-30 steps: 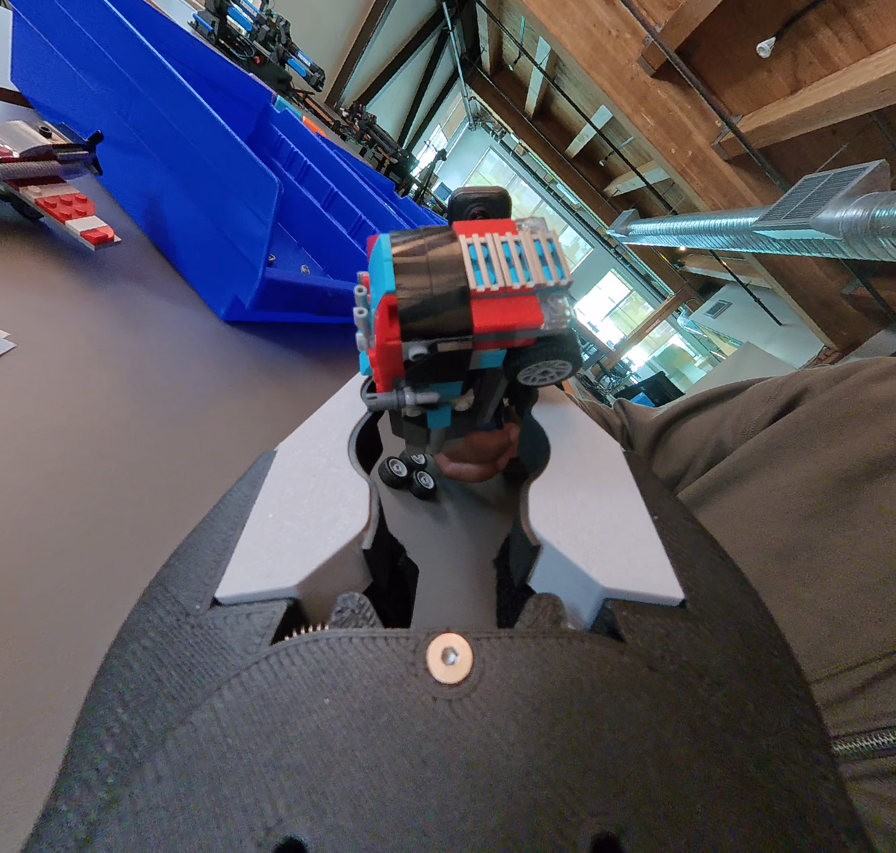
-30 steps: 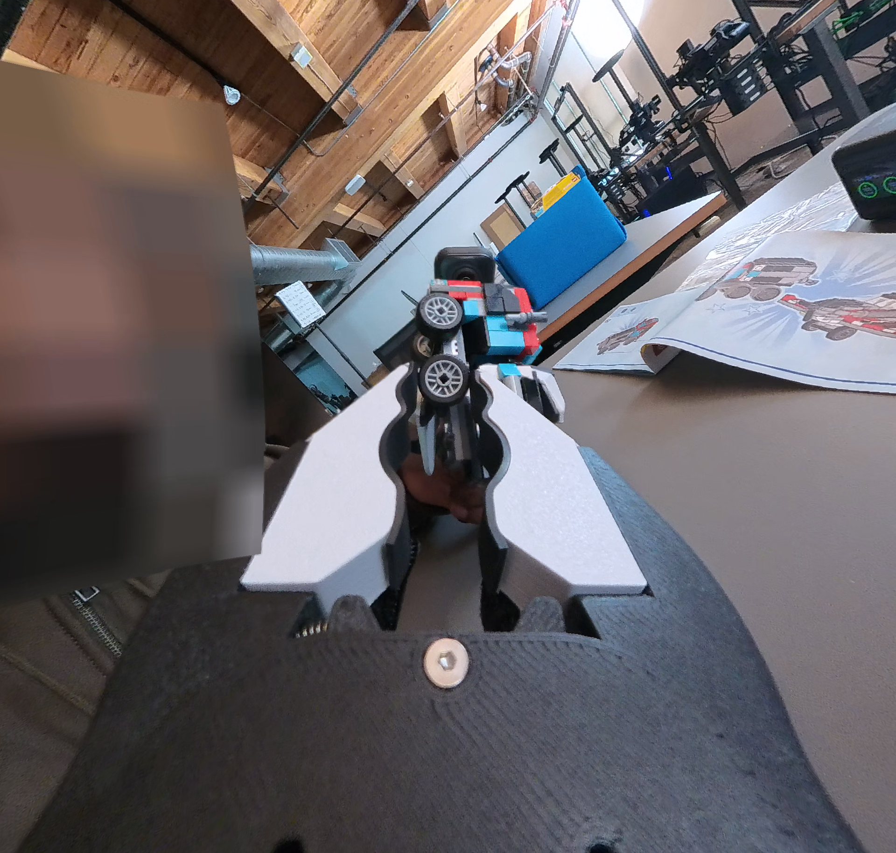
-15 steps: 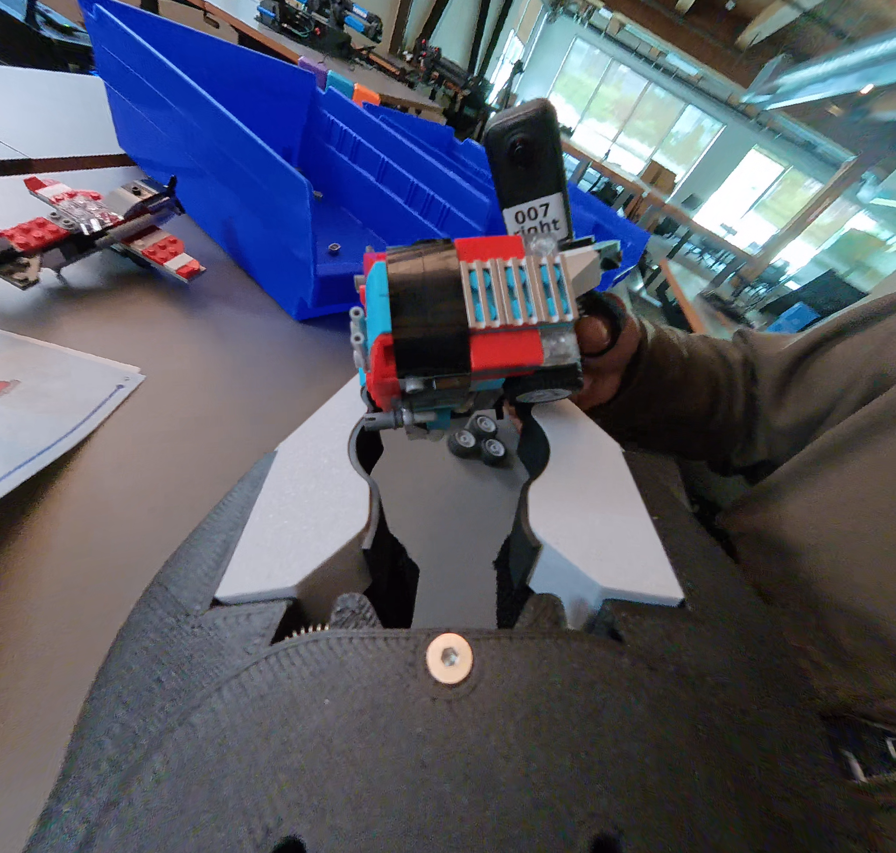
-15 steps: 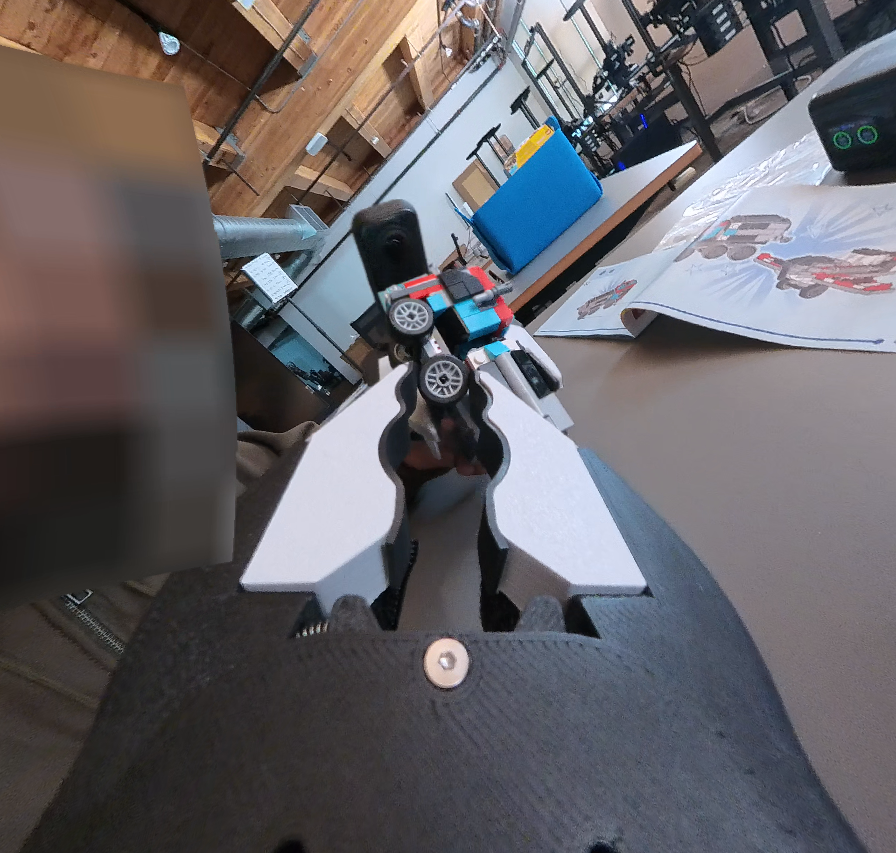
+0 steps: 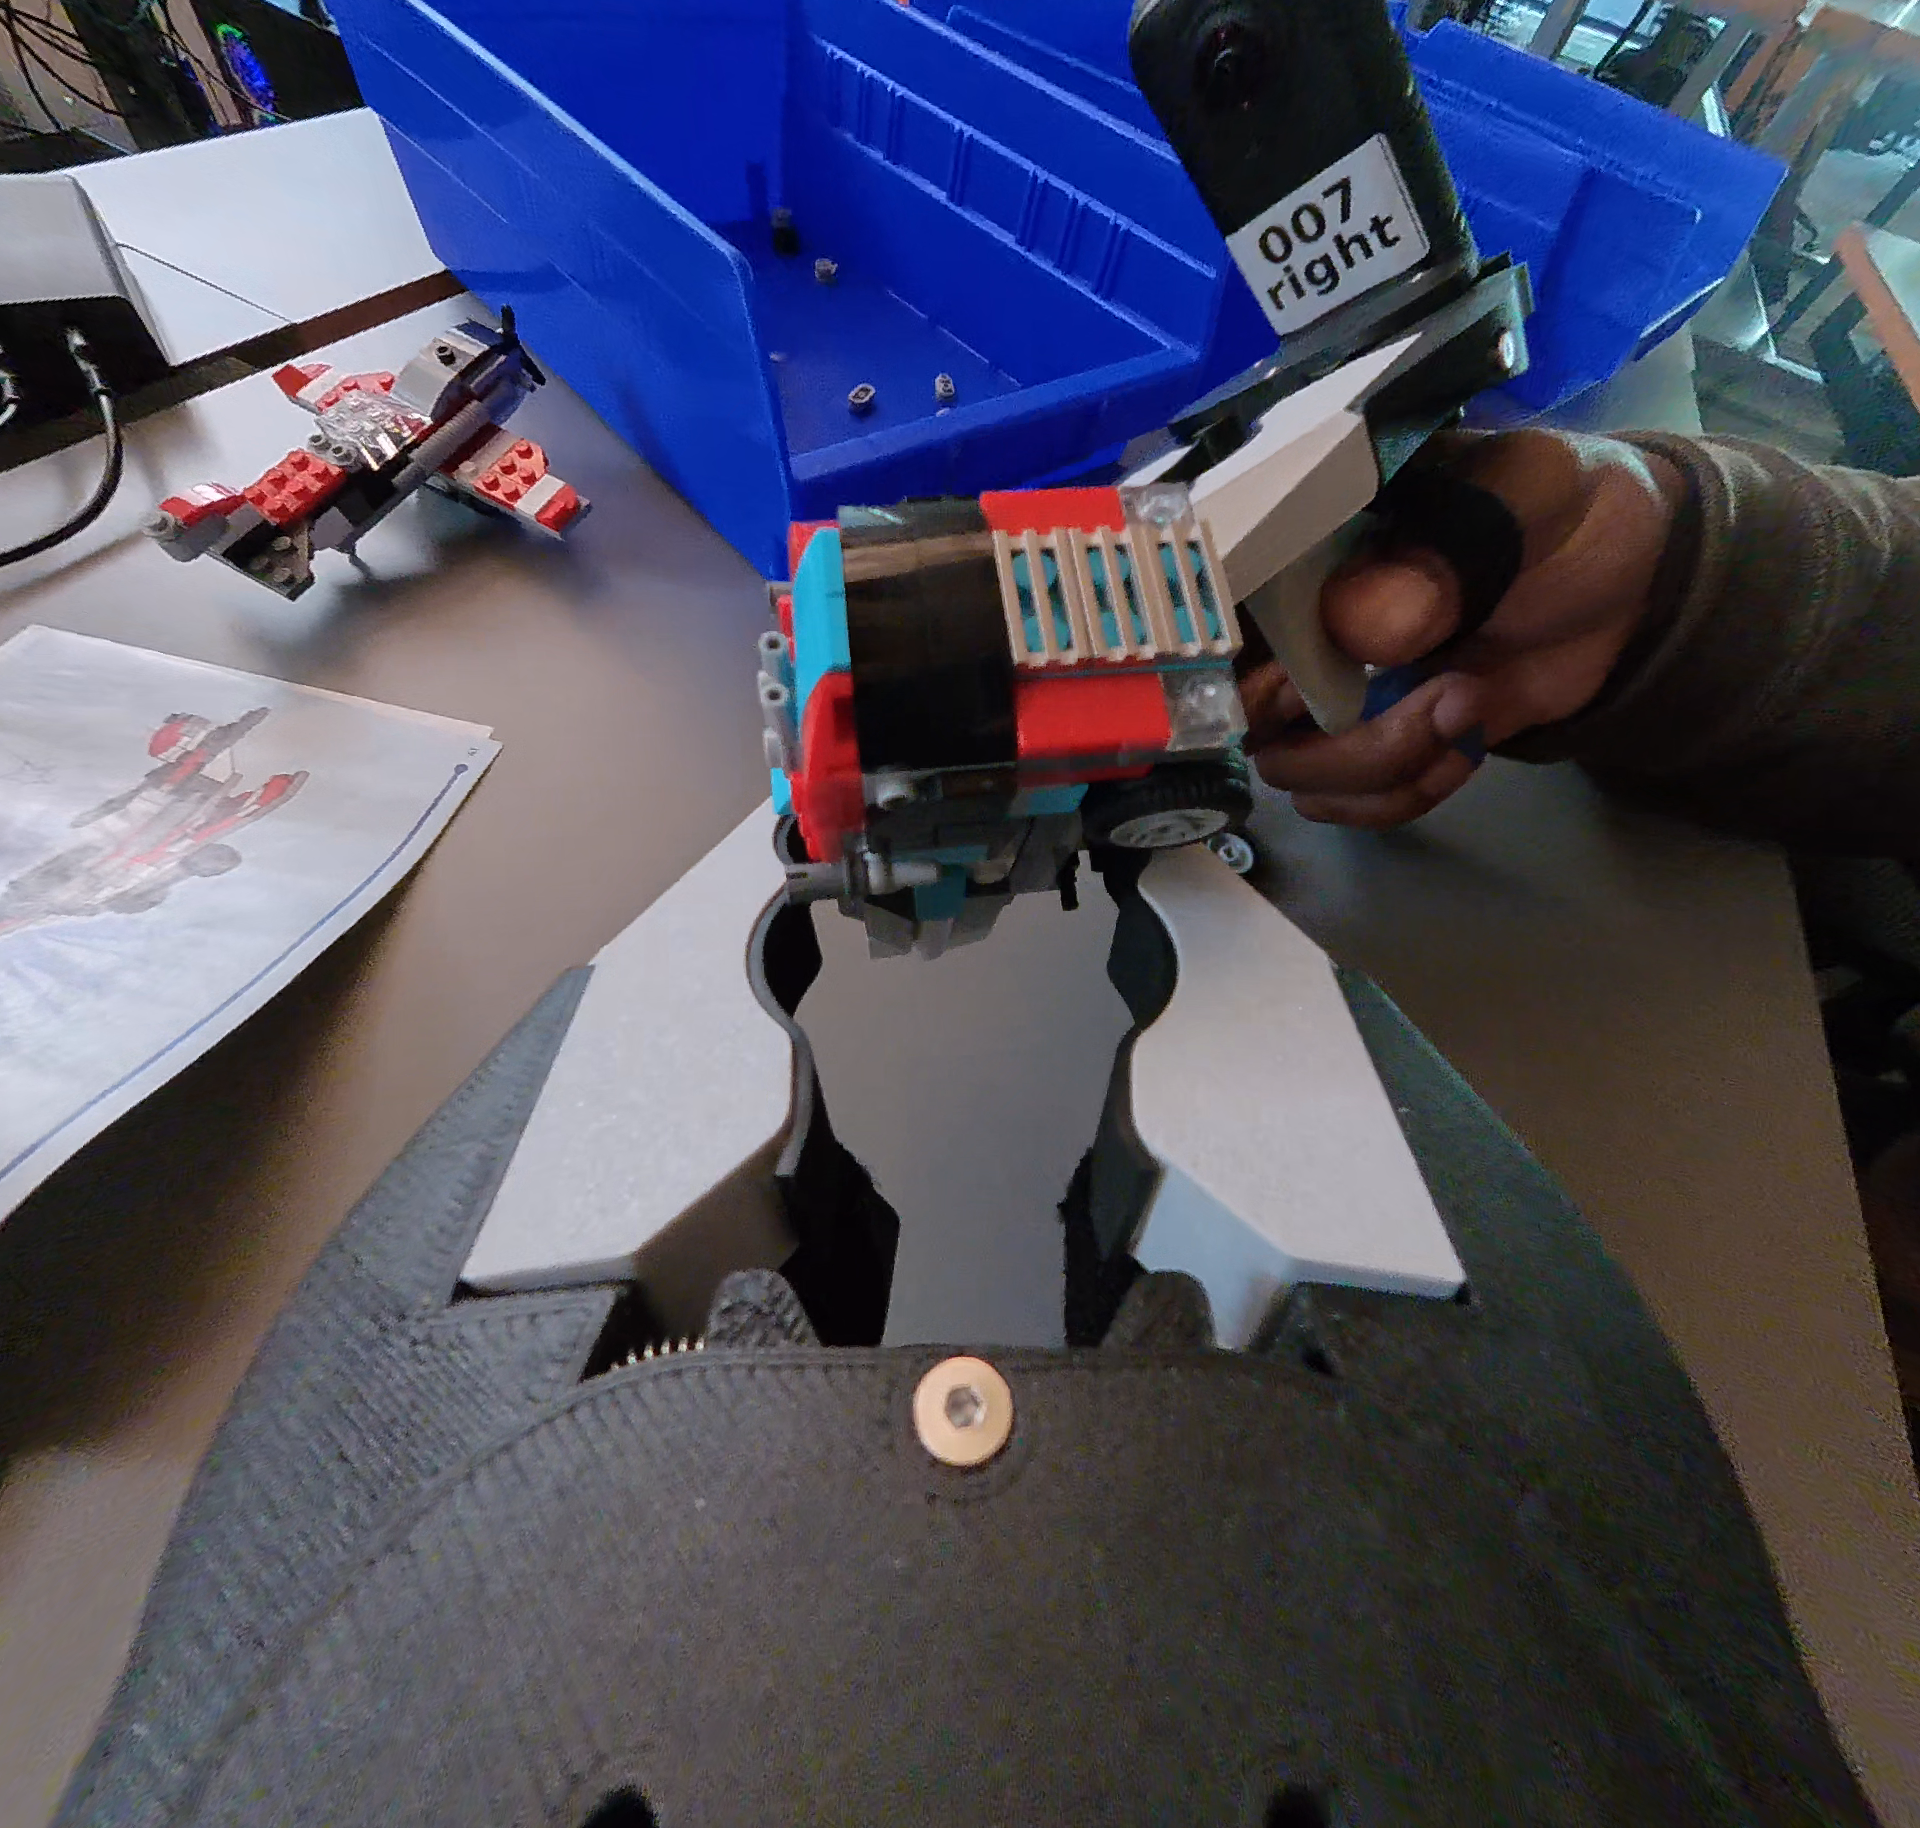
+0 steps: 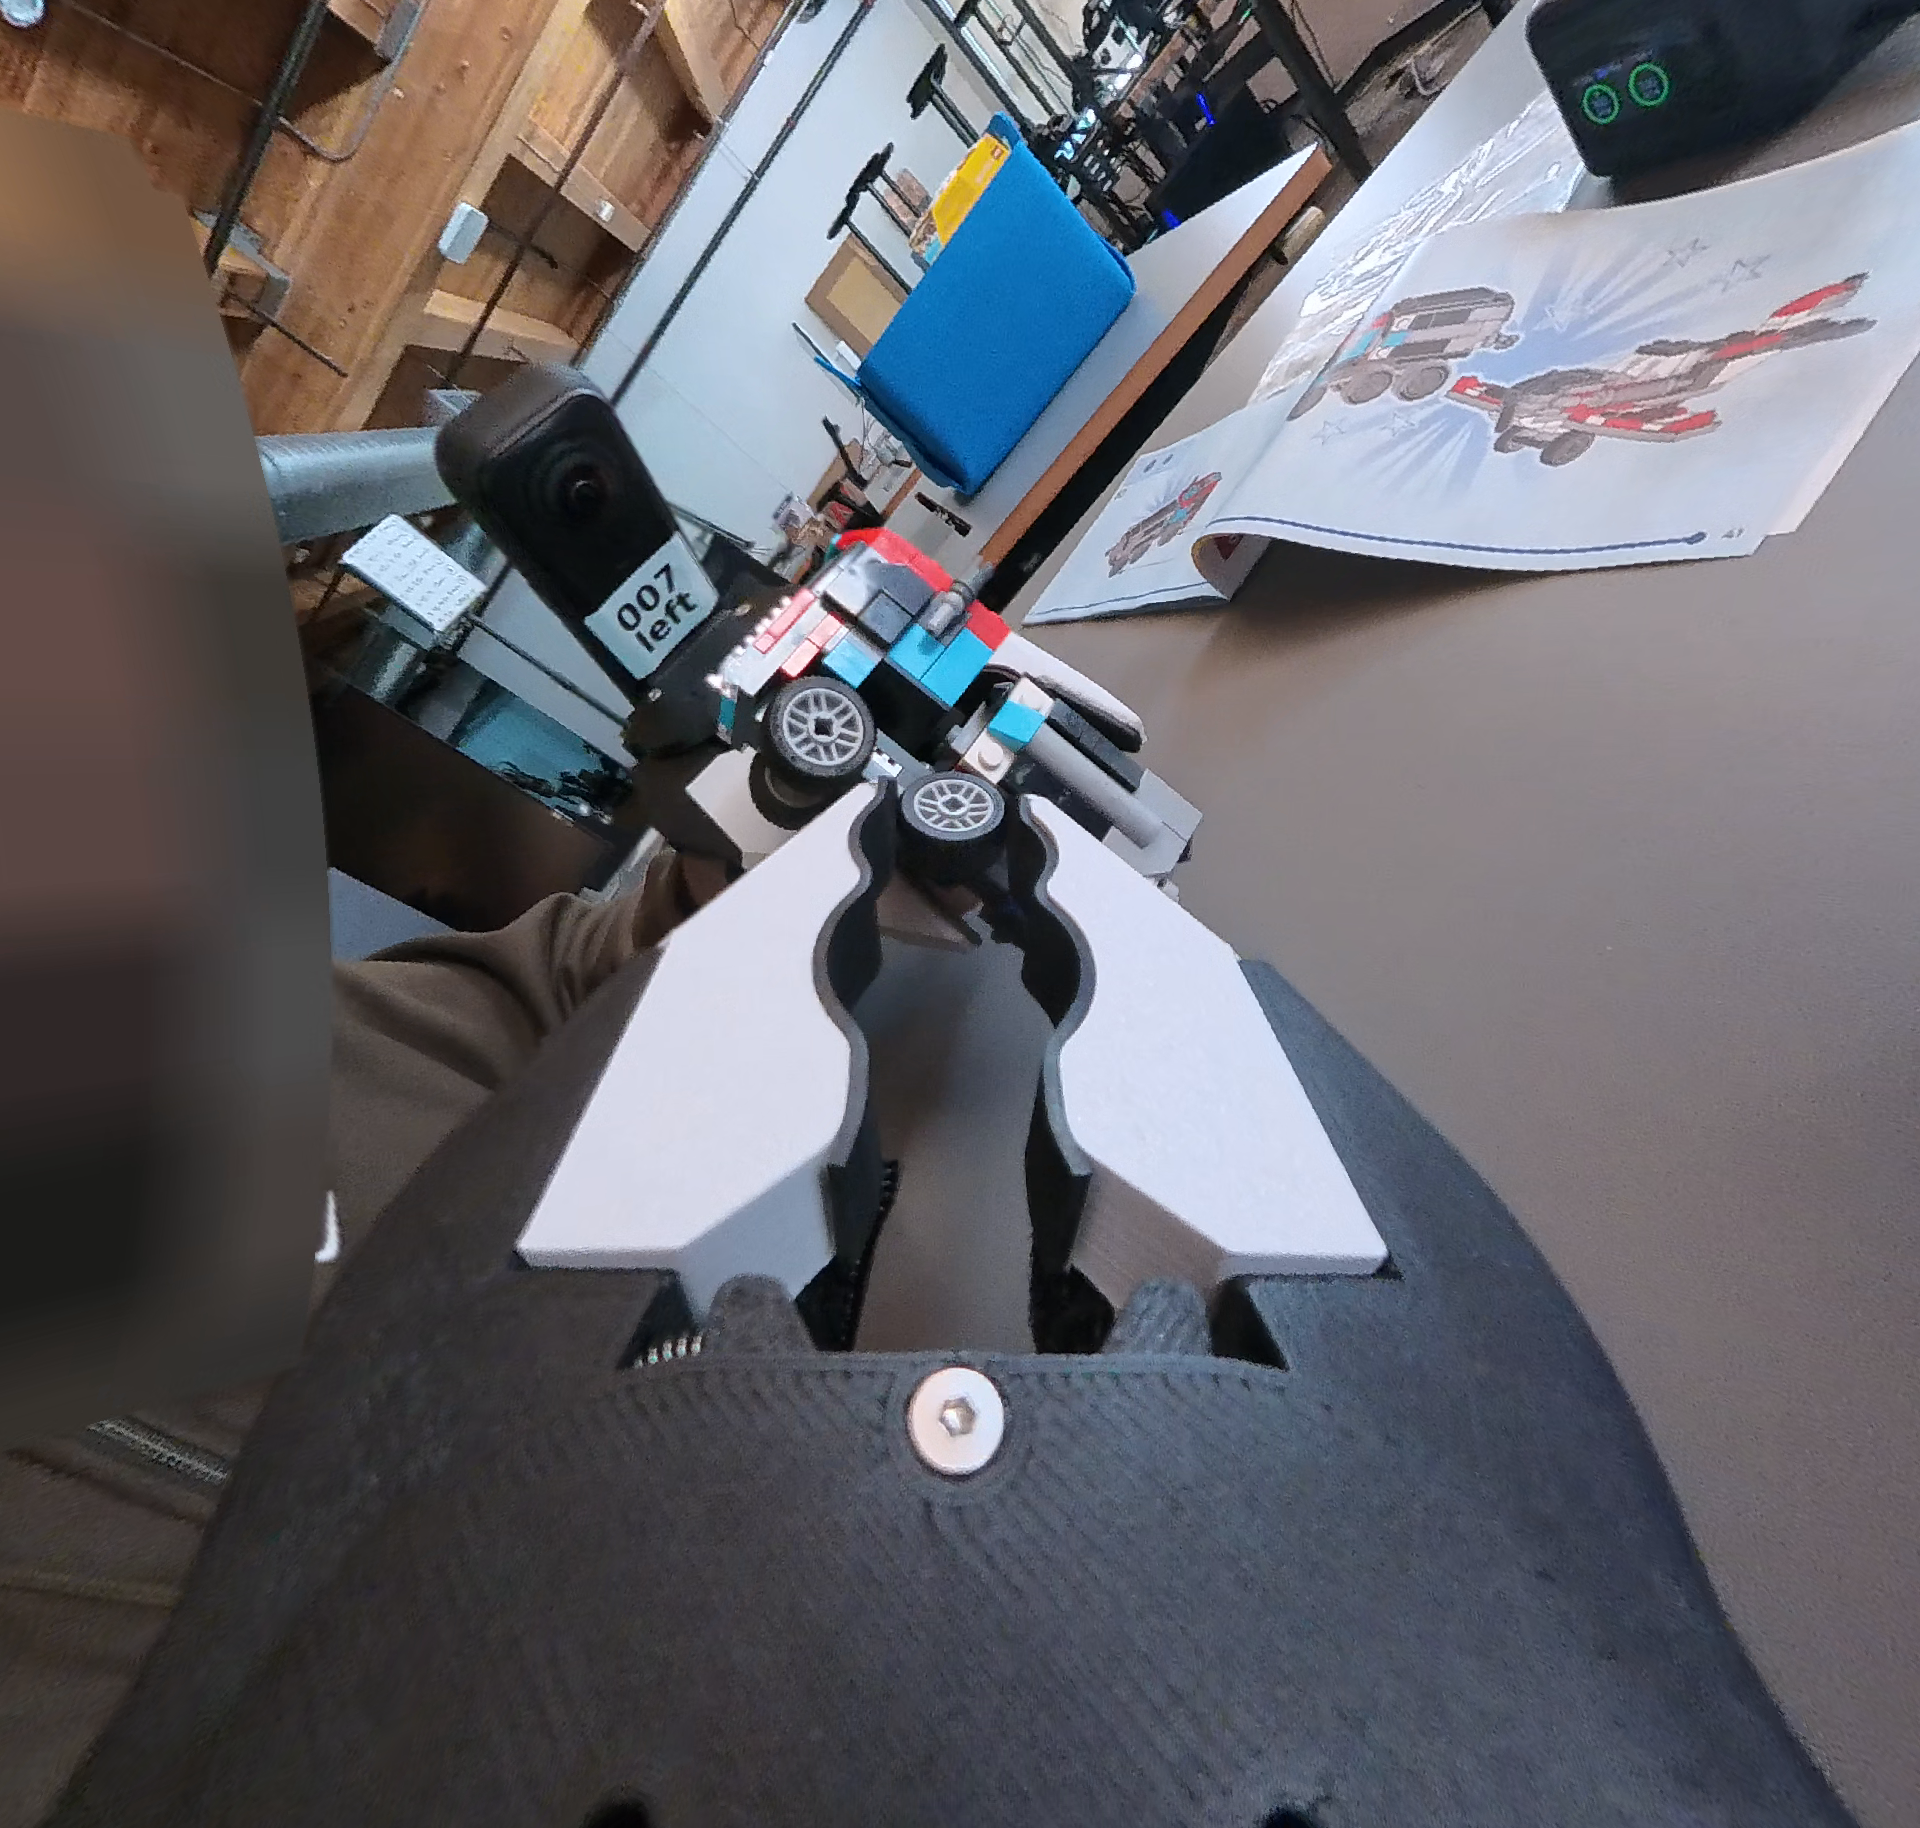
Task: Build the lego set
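- Tilted upward a second ago toward ceiling beams, both wrist views now look down at the grey table [image 5: 582,635], and the toy truck [image 5: 997,677] has come down with them to hang just above the tabletop.
- Open table stretches to the right of the truck in the right wrist view, bare as far as the open instruction booklet [image 6: 1558,428]; behind the truck in the left wrist view, the wall of a blue bin [image 5: 644,251] closes that side off.
- One toy truck, built of red, turquoise and black bricks, is caught between the two grippers.
- Left gripper [image 5: 961,905]: jaws spread wide, one on either side of the truck's underside; whether the pads press on it cannot be told.
- Right gripper [image 6: 951,833]: jaws nearly together, pinching one small grey-hubbed wheel [image 6: 948,810] at the truck's lower end; a hand [image 5: 1507,635] holds this gripper, to the right of the truck.
- Counted near the truck: one red and grey brick plane [image 5: 374,469] to its left, one booklet, one black box [image 6: 1714,33] with two green rings beyond the booklet, and a few loose small pieces [image 5: 862,396] inside the bin.
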